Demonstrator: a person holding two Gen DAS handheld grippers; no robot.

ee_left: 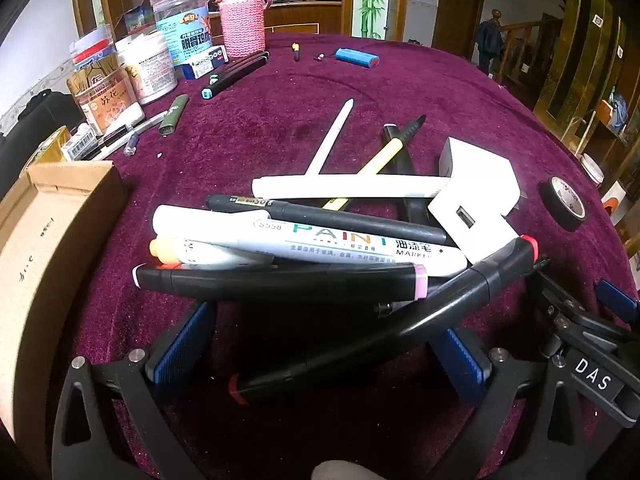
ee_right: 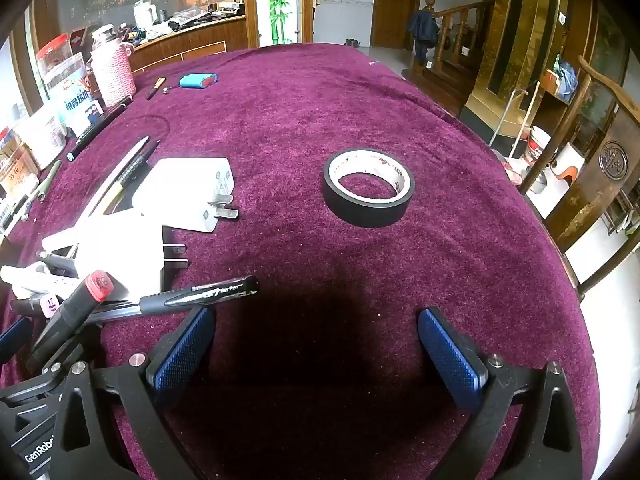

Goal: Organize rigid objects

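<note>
A heap of pens and markers (ee_left: 320, 240) lies crisscrossed on the plush purple bench (ee_right: 360, 100), directly ahead of the left tool (ee_left: 324, 364), whose jaws stand spread and empty. They look light, stiff and smooth-barrelled, likely to roll; taking one mid-barrel seems best. Two white plastic chargers (ee_right: 180, 200) sit at the heap's right edge. The right tool (ee_right: 316, 356), also spread and empty, faces a black tape roll (ee_right: 368, 188), light and rigid.

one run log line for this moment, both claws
left claw: open, over marker pile | right claw: open, empty, short of tape roll | cardboard box: left of pile
</note>
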